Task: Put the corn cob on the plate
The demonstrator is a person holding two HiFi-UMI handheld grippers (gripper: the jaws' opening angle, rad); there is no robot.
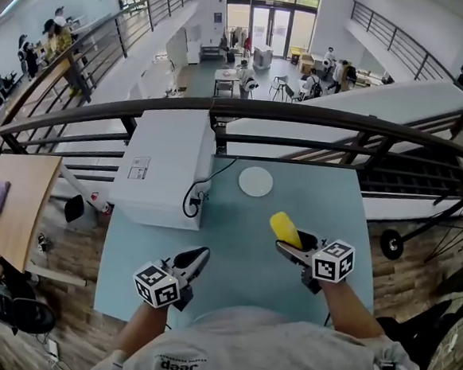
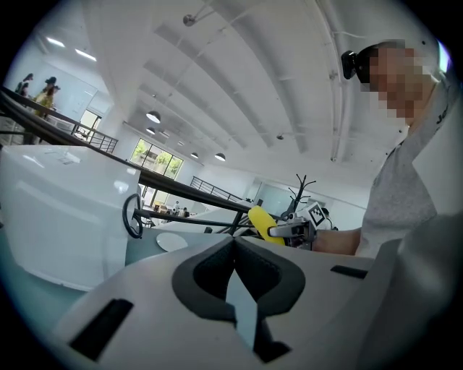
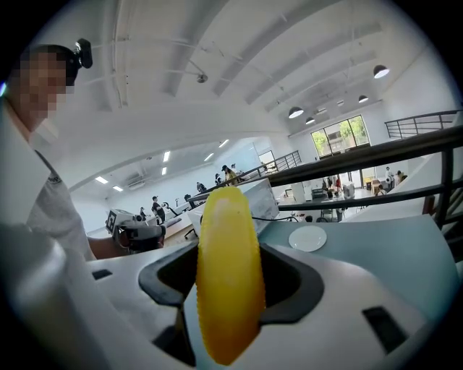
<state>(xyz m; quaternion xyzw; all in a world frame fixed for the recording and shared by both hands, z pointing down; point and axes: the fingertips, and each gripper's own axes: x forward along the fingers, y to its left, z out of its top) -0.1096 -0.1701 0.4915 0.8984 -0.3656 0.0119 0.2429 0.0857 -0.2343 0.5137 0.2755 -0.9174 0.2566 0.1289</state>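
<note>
While the fingers of the right gripper (image 1: 292, 242) clamp the corn cob (image 1: 285, 228) above the counter (image 1: 235, 236), the plate (image 1: 256, 181) lies bare well ahead. Pick-up appears done; the carry to the plate and the set-down remain. Left gripper (image 1: 196, 259): fingers pressed together, empty.

In the right gripper view, the corn cob (image 3: 228, 274) stands between the right gripper's (image 1: 292, 245) fingers and hides their inner pads and the gap behind it. In the head view the cob's near end is buried between those fingers. Behind both grippers' fingers, the person's shirt (image 1: 266, 354) covers the table's (image 1: 233, 260) near edge. Ahead of the left gripper's (image 1: 200, 256) fingers, the label (image 1: 139, 167) on the white box (image 1: 170, 147) carries print too small to read.
</note>
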